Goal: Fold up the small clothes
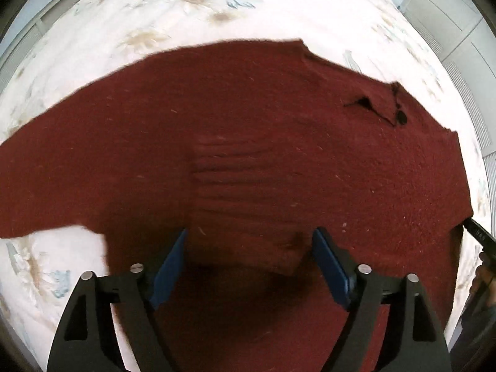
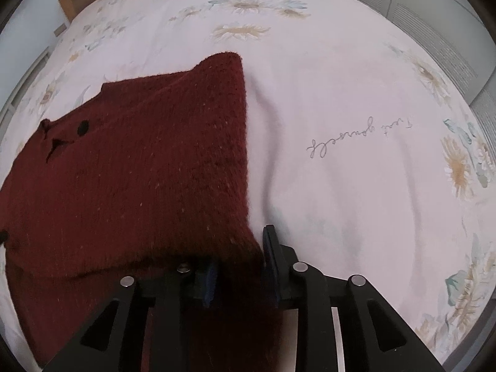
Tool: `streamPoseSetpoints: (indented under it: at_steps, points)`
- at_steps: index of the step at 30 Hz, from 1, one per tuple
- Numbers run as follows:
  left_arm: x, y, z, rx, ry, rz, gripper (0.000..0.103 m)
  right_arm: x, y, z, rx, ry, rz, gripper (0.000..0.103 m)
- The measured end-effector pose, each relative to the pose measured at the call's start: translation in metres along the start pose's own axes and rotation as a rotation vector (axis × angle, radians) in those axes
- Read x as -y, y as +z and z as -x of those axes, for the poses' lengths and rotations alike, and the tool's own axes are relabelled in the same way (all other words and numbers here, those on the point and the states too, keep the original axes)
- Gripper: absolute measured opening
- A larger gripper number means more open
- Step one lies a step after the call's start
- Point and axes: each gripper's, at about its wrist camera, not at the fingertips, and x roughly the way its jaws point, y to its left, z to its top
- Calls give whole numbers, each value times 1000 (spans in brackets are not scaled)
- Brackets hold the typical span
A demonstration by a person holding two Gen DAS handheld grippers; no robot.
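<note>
**Mia:** Where is the red knit top (image 1: pixel 263 142)?

**Ben:** It lies spread out on the bed sheet (image 1: pixel 192 15) — the pale one with flowers on it. From the left camera it fills most of the view, and one sleeve runs off to the left side.

**Mia:** What are those dark bits near its top?

**Ben:** A small black button (image 1: pixel 402 117) and a little slit beside it. That is the neck part.

**Mia:** Is the left gripper (image 1: pixel 249 245) holding it?

**Ben:** No. Its two blue pads (image 1: pixel 169 266) stand wide apart over the red cloth. A folded flap with ribs lies between them, but the pads do not press on it.

**Mia:** And the right gripper (image 2: pixel 240 266)?

**Ben:** It sits at the right edge of the top, low down. Its jaws are only a little way apart, and a bunch of red cloth sits between them. I cannot tell if they pinch it — the cloth hides one pad.

**Mia:** What is next to it?

**Ben:** Bare sheet, with some curly writing (image 2: pixel 359 138) on it.
</note>
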Motion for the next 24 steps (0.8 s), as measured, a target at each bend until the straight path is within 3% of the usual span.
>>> streamPoseSetpoints:
  at_steps: [2, 3, 6, 9, 14, 18, 24]
  points:
    - [-7, 8, 9, 20, 9, -8, 101, 2, -2, 4, 3, -19, 4, 46]
    - [-7, 10, 17, 39, -1, -3, 102, 4, -4, 6, 6, -25, 2, 49]
    - [-4, 16, 32, 64, -14, 7, 102, 10, -8, 11, 5, -15, -15, 54]
    - [-4, 30, 22, 62, -16, 32, 102, 13, -12, 13, -1, -18, -22, 62]
    - [2, 30, -19, -39, -39, 10, 102, 17, -15, 14, -13, -48, -12, 69]
    - [13, 30, -47, -80, 19, 6, 102, 19, -16, 17, -4, -54, -9, 78]
    - [21, 23, -53, -70, 45, 39, 102, 19, -12, 18, 2, -31, -27, 80]
